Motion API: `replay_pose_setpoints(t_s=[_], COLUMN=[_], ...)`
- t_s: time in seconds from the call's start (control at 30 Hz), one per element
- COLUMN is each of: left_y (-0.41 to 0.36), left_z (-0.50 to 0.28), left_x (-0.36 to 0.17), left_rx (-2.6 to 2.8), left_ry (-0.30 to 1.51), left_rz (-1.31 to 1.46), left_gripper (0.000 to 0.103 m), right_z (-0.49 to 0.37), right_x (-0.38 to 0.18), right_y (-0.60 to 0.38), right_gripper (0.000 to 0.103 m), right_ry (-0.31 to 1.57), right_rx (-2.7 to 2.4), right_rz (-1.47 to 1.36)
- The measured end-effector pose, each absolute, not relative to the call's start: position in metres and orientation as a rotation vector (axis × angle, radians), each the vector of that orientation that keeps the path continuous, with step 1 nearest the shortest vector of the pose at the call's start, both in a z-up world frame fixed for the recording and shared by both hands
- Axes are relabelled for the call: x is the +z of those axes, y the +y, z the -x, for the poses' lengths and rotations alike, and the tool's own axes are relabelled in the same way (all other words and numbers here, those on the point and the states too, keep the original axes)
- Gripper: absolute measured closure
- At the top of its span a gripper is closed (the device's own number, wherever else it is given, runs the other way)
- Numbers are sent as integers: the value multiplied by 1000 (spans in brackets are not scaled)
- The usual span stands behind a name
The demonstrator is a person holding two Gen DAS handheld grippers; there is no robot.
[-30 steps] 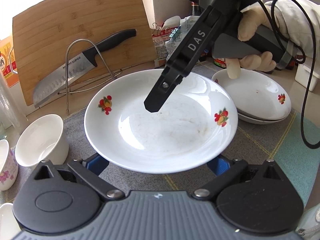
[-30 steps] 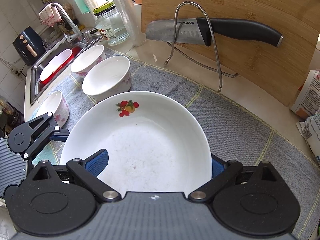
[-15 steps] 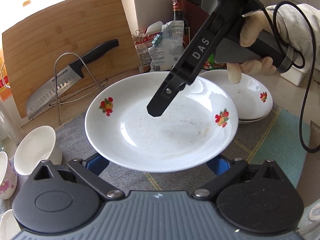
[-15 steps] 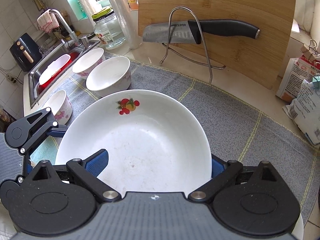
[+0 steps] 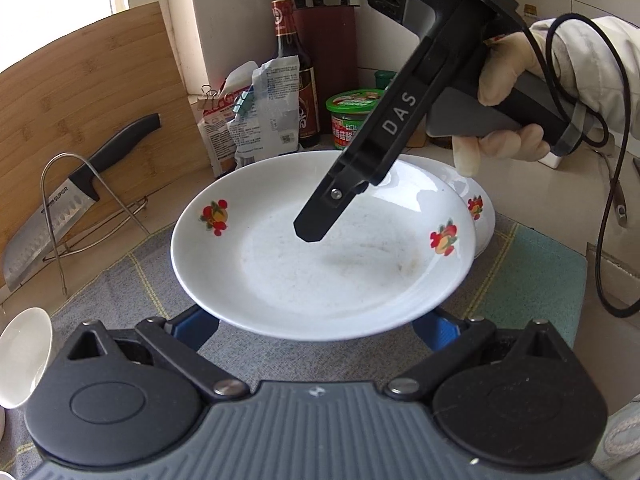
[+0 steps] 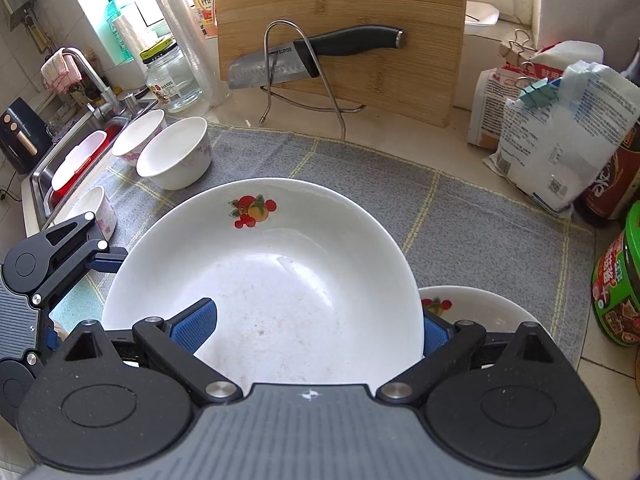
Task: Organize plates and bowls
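Observation:
A white plate (image 5: pixel 320 272) with fruit prints is held off the grey mat (image 5: pixel 120 280). My right gripper (image 6: pixel 314 330) is shut on the plate (image 6: pixel 280 280): one blue pad lies inside it and the other sits behind its rim. In the left wrist view one of its fingers (image 5: pixel 320 216) reaches over the plate's middle. My left gripper (image 5: pixel 316 328) is open, with both pads just under the plate's near rim. A stack of matching plates (image 5: pixel 482 220) lies partly beneath the held plate's right edge and shows again (image 6: pixel 480 308) in the right wrist view.
Three white bowls (image 6: pixel 176 156) stand at the mat's left end, by the sink (image 6: pixel 60 160). A knife (image 6: pixel 304 56) rests in a wire rack against a bamboo board (image 6: pixel 340 8). Food bags (image 6: pixel 560 128), a sauce bottle (image 5: pixel 288 60) and a green jar (image 5: pixel 352 116) line the back right.
Both grippers have carried the plate to the right. The stacked plates now sit partly under its right edge. The board, knife and bowls have slid left in view.

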State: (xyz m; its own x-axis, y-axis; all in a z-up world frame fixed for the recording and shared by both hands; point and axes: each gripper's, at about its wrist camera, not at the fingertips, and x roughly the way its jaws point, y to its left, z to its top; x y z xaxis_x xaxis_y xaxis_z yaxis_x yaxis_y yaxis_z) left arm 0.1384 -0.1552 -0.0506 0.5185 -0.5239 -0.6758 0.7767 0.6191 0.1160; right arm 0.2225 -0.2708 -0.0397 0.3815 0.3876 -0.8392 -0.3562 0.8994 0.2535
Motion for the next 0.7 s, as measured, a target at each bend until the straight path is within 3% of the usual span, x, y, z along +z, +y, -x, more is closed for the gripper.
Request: replay_pose_setpoints(t_s=[0.7], left_y=[-189], left_z=[-141], left_x=[-54], left_rx=[-889], left_ry=[648], left_rz=[-475], left_gripper=[1], right_z=[-196], right_x=[-55], right_y=[-320], right_gripper=[1], right_ry=[1094], right_rx=[389], right_rz=[-104])
